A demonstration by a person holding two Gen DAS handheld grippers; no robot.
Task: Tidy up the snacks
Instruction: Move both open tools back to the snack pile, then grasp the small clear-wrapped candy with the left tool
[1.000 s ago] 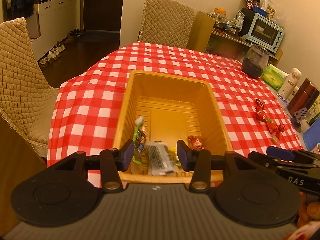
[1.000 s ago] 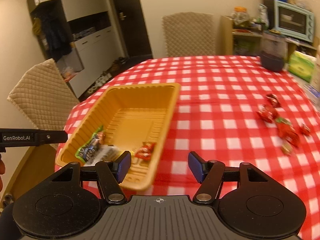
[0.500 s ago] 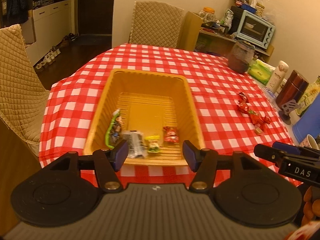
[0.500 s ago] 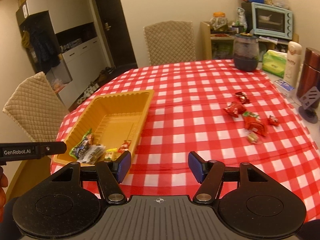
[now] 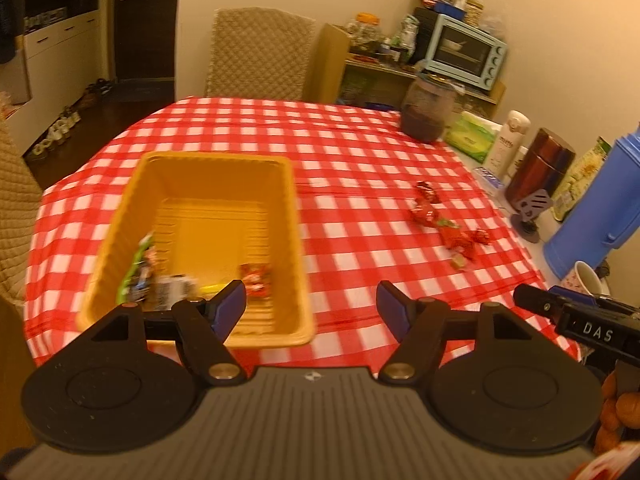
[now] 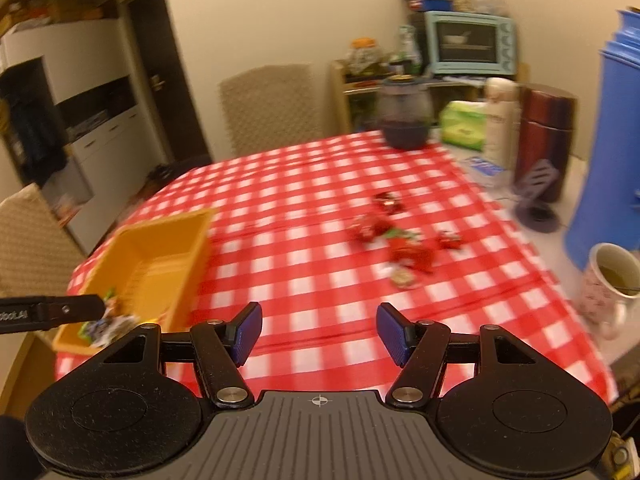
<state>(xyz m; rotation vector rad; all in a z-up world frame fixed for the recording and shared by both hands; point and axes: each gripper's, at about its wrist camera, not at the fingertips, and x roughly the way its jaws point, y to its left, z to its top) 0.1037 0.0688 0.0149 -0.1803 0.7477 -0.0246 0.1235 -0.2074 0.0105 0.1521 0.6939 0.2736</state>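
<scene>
At the left of the table (image 5: 360,136), which is covered in a red-checked cloth, an orange tray (image 5: 298,248) is seen standing. Several wrapped snacks are lodged at its near end: a green packet (image 5: 134,268) against the left wall, a dark packet (image 5: 170,294) beside it and a red sweet (image 5: 255,278) further right. The left gripper (image 5: 311,305) is held above the table edge, just to the right of the tray's near corner, its jaws spread wide with nothing between them. Further right, well apart from the tray, a loose cluster of red-wrapped sweets (image 6: 404,246) is left lying on the cloth, with one pale sweet (image 6: 402,278) at its near side. The right gripper (image 6: 319,333) is pointed towards that cluster, its jaws likewise wide apart and empty. At the far right, a mug (image 6: 610,286) and a blue jug (image 6: 612,140) are stood near the table edge.

The step in hand is judged to be the reach for the next sweet, since part of the snacks is already in the tray. For the next move, the right gripper would need to be lowered over a single sweet at the edge of the cluster and closed on its wrapper, clear of the neighbours and of the mug.
</scene>
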